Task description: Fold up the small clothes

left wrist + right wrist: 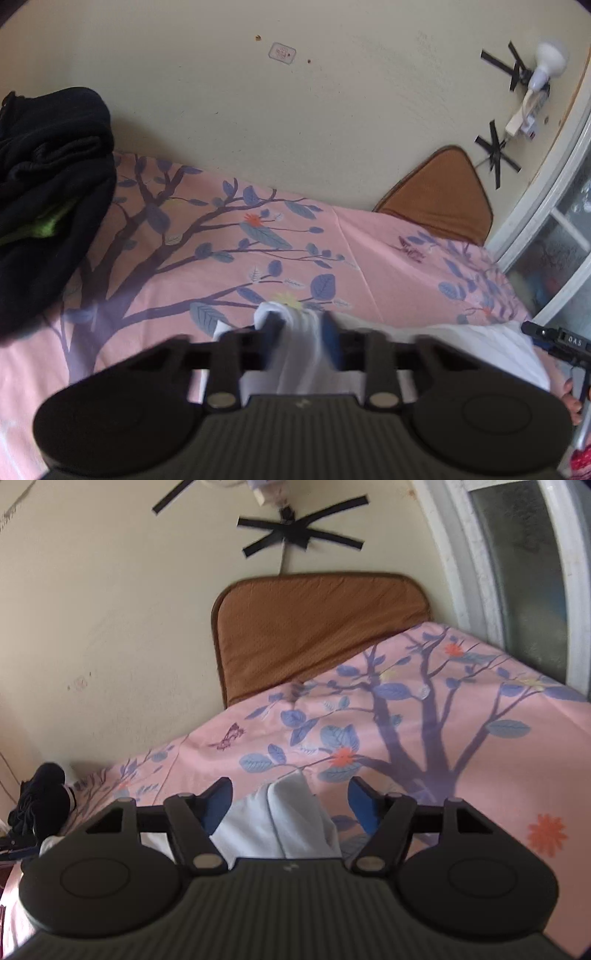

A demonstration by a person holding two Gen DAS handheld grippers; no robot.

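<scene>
A small white garment [491, 350] lies on the pink floral bedsheet [221, 266]. My left gripper [299, 325] is shut on a bunched edge of it, with white cloth pinched between the blue pads. In the right wrist view the same white garment [291, 819] lies between the fingers of my right gripper [291, 794], whose jaws stand wide apart around a raised fold without touching it. The right gripper's tip also shows at the right edge of the left wrist view [554, 339].
A pile of black clothes [48, 192] sits at the left of the bed, also seen far left in the right wrist view [40, 805]. A brown cushion [314, 635] leans on the cream wall [295, 122]. A window [524, 572] is at the right.
</scene>
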